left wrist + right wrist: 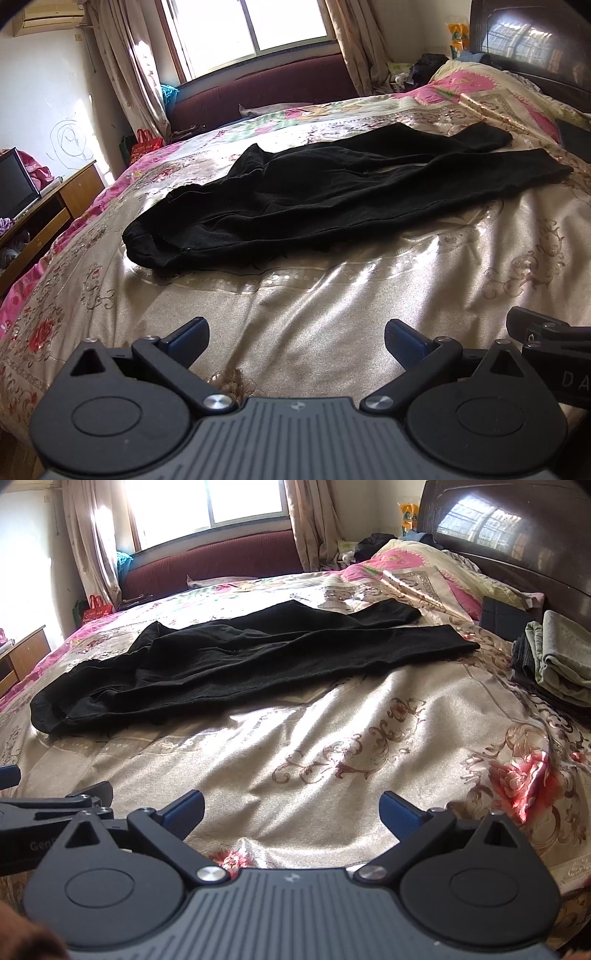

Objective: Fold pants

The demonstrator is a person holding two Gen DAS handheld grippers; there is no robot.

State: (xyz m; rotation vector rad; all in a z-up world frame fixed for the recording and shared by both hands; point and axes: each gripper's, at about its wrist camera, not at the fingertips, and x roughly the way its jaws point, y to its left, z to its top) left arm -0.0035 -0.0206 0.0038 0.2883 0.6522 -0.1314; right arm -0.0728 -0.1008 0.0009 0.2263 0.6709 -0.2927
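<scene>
Black pants (332,192) lie spread across the floral bedspread (332,302), waistband at the left, both legs running to the right; they also show in the right wrist view (240,668). My left gripper (295,338) is open and empty, hovering over the bedspread well short of the pants. My right gripper (291,812) is open and empty too, beside the left one at the near edge of the bed. Part of the right gripper (546,332) shows at the right edge of the left wrist view.
A dark headboard (517,535) and pink pillows (402,559) are at the right. Folded clothes (554,657) are stacked at the bed's right side. A maroon sofa (266,88) stands under the window. A wooden TV stand (48,210) is at the left.
</scene>
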